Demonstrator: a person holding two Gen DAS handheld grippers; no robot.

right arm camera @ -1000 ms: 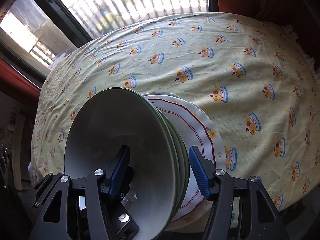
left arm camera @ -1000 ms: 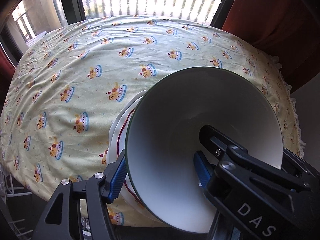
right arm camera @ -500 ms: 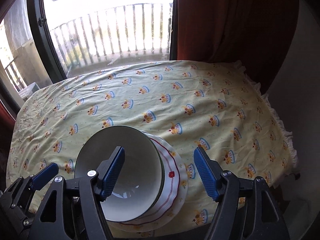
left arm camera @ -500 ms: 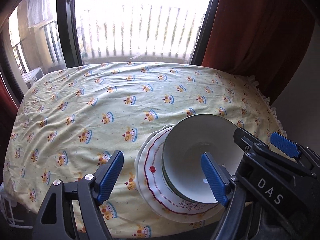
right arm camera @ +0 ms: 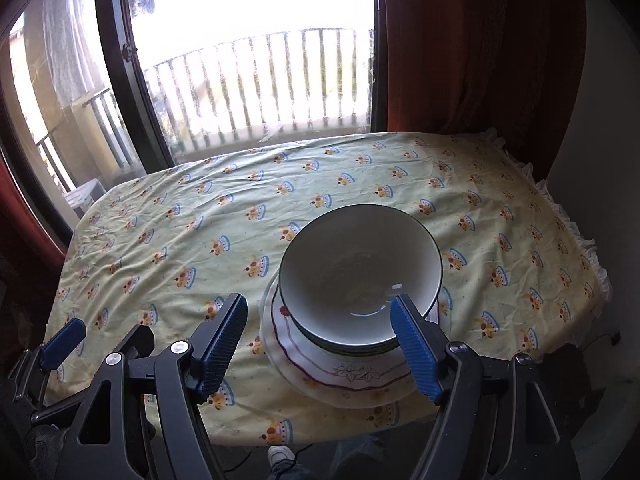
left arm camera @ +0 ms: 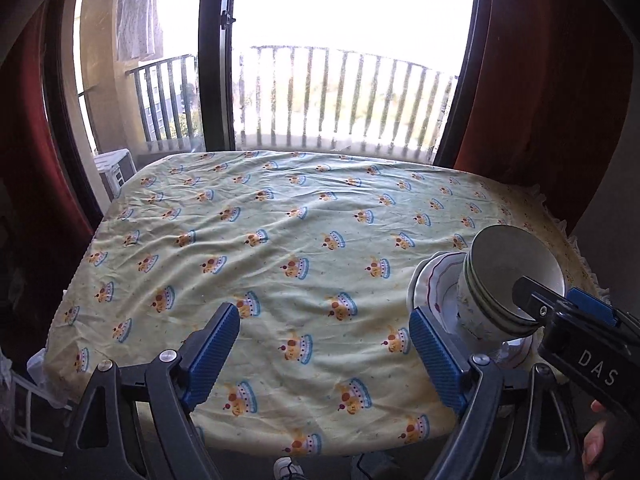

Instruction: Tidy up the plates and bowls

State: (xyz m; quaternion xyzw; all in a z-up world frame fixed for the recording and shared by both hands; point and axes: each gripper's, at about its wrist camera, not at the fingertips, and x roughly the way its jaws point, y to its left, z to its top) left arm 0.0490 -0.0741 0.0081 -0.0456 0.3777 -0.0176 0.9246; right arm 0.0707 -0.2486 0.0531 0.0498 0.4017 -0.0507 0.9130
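While both grippers are angled downward above the bench [right arm camera: 500,216], left gripper [left arm camera: 324,354] and right gripper [right arm camera: 320,342] fingers, just opened wider, are held empty; stacked bowls [right arm camera: 360,268] are seated on plates [right arm camera: 344,380].

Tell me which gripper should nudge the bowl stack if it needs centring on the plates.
Right, probably: the right gripper faces the bowl stack on the plates head-on; the left gripper points at bare tablecloth beside it.

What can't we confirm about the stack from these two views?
- Bowl count: the top bowl hides the nested ones; only rim edges show in the right wrist view.
- Plate count: bowls cover the plates.
- Stack's near side, left wrist view: right gripper blocks it.
- Plate motif: too small.
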